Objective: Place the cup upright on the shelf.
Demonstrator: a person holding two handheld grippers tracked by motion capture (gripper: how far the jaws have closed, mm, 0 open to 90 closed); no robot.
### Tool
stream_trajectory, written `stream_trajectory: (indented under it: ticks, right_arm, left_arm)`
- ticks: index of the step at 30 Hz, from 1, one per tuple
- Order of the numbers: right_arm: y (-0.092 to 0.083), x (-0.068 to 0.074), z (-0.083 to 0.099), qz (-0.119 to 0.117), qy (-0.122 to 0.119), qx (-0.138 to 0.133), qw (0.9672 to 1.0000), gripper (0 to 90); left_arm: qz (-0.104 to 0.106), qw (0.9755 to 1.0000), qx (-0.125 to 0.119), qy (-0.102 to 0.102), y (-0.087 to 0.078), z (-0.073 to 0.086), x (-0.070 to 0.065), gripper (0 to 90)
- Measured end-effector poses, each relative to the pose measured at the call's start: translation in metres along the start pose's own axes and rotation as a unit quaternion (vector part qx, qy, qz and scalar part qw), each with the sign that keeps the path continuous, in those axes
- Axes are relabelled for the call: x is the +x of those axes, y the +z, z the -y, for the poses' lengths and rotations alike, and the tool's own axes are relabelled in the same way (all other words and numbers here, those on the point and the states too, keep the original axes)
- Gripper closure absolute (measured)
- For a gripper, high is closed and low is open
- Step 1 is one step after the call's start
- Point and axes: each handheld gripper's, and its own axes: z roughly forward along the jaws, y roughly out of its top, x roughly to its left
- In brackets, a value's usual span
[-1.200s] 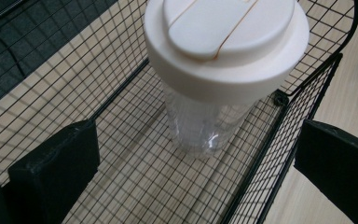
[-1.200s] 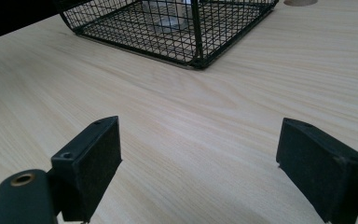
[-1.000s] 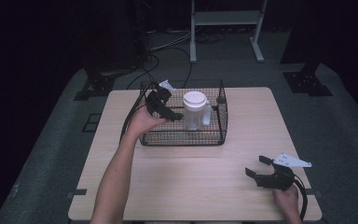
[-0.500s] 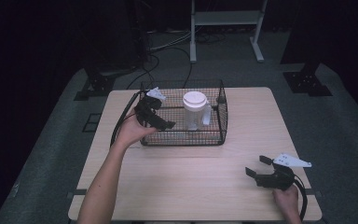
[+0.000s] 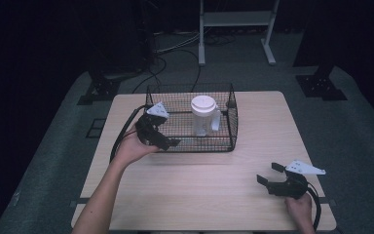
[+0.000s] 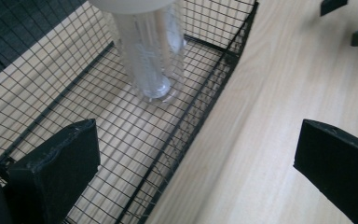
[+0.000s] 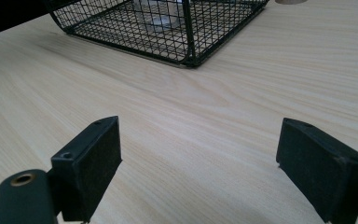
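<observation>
Tongs both gaping empty, my left gripper (image 5: 168,142) straddling the wire basket's (image 5: 231,117) near edge, my right gripper (image 5: 269,174) hovering over bare table (image 5: 214,195).

Basket (image 5: 233,122): thin black wire mesh, matt.
Cup (image 5: 202,117): clear ribbed plastic, glossy, with a white lid.
Table (image 5: 199,195): pale wood grain, smooth.
Gripper pads (image 7: 93,163): black, matt, slightly rough.

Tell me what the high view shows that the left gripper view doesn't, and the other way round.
High view alone: the white lid on the jug, both forearms, and the right gripper open near the table's front edge. Left gripper view alone: the left gripper open, straddling the near wall of the wire basket. Both share the jug upright inside the basket on the table.
</observation>
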Motion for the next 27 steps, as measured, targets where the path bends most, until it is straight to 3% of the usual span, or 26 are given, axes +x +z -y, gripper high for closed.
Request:
stream_trajectory:
  ticks: [4, 13, 27]
  right_arm:
    - [0.000, 0.000, 0.000, 0.000, -0.001, 0.002, 1.0000, 12.9]
    - [0.000, 0.000, 0.000, 0.003, 0.000, 0.003, 1.0000, 12.9]
    - [0.000, 0.000, 0.000, 0.005, 0.001, 0.006, 1.0000, 12.9]
  left_arm:
    - [-0.001, 1.0000, -0.002, 0.007, -0.005, 0.007, -0.006, 0.0]
    - [0.005, 0.9999, -0.014, 0.003, -0.015, 0.023, -0.013, 0.0]
    - [-0.007, 0.9997, -0.021, -0.005, -0.020, 0.049, -0.018, 0.0]
